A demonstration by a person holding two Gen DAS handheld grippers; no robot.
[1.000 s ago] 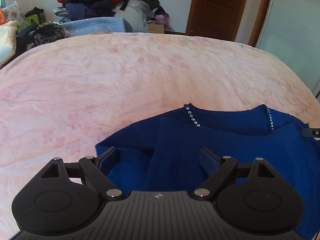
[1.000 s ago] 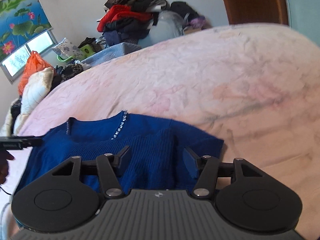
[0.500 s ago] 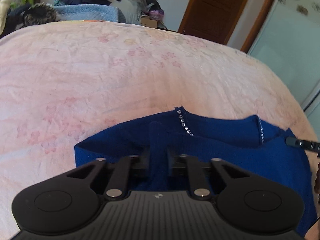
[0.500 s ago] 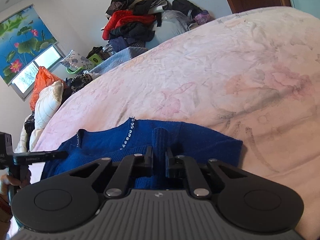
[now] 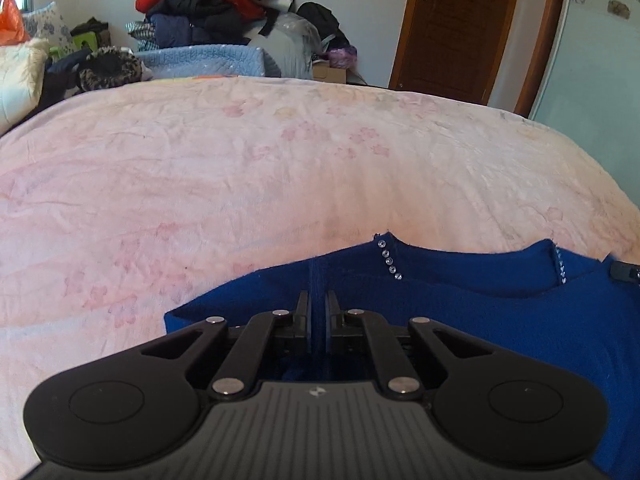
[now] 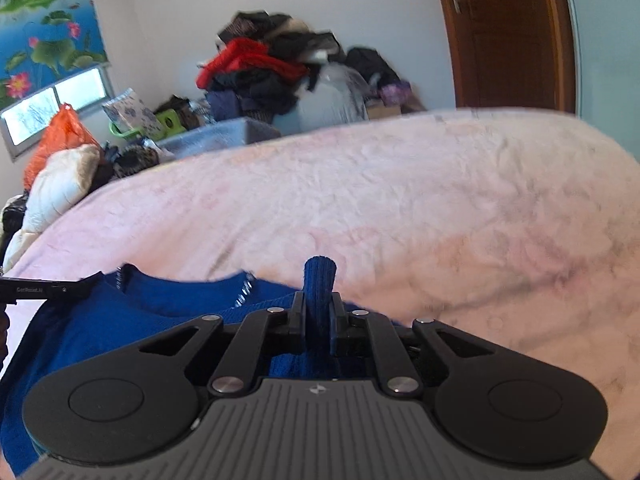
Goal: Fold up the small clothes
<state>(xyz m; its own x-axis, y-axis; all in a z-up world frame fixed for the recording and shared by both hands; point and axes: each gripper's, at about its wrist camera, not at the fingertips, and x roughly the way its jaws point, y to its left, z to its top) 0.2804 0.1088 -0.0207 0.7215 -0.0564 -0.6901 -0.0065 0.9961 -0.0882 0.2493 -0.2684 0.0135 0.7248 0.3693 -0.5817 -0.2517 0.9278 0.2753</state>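
Left gripper (image 5: pixel 318 312) jaws pinch the blue sweater (image 5: pixel 500 320) at 6 o'clock; right gripper (image 6: pixel 318 312) jaws, easing apart, pinch a bunched fold, likely for lifting off the bed (image 5: pixel 280 168).

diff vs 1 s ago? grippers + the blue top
Both grippers went from open above the blue sweater to clamped on it. The left gripper pinches a thin ridge of fabric. The right gripper holds a thicker bunch that sticks up past its fingertips, and its jaws are easing open slightly around it. The sweater's neckline and the pink bedspread look unchanged.
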